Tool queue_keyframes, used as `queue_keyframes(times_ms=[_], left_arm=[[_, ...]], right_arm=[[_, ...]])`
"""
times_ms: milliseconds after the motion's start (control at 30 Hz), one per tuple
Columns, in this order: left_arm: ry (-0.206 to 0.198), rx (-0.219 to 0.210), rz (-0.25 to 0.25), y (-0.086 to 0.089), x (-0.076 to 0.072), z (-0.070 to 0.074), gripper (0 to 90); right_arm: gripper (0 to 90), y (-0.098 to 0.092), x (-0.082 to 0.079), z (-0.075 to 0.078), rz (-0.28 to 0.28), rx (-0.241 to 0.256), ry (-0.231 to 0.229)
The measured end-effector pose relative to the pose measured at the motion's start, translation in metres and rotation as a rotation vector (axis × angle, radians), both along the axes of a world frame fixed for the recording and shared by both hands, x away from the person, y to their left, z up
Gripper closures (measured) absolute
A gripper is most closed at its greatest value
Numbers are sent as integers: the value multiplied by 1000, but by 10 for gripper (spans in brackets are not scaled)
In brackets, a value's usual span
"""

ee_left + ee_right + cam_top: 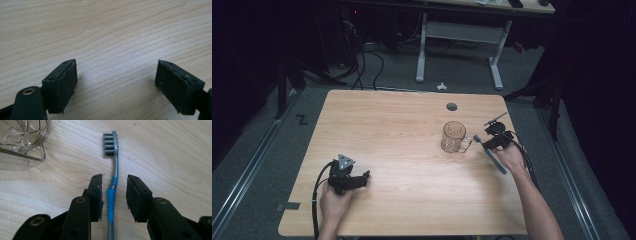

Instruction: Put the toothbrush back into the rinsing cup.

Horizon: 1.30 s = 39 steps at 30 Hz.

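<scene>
Right gripper [114,192]: fingers parted astride the toothbrush [112,195], contact unclear; handle end cut off below. Glass mug [21,142] cropped at the corner. Left gripper [116,82]: fingers wide apart over bare bench [105,30].

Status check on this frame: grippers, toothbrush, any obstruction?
Right gripper open, fingers straddling toothbrush neck. Left gripper open over table. Glass mug beside brush head, not blocking.

Glass mug [454,136] and toothbrush [490,154] toward the table's [402,120] right edge.

We see the mug standing right of centre, with the toothbrush lying just to its right, head nearest the mug's handle. Our right gripper [114,185] sits over the toothbrush, a jaw on either side of its neck. Our left gripper [115,75] rests near the front left corner, well apart from both.
</scene>
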<state>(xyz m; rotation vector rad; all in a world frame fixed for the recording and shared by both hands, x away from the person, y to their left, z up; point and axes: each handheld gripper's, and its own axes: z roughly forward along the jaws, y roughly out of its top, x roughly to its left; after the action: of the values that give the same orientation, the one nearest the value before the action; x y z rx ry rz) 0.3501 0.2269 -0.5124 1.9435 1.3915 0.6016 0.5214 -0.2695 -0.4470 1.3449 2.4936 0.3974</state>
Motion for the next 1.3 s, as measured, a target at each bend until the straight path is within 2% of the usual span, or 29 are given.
queue_keyframes(times_ms=[667,1100,1300], left_arm=[[0,0,0,0,0,0,186],[0,0,0,0,0,0,185],[0,0,0,0,0,0,185]], right_arm=[[720,4,3,-12,-4,-28,76],[764,3,6,-17,2,-30,95],[775,2,7,-18,-3,-10,101]])
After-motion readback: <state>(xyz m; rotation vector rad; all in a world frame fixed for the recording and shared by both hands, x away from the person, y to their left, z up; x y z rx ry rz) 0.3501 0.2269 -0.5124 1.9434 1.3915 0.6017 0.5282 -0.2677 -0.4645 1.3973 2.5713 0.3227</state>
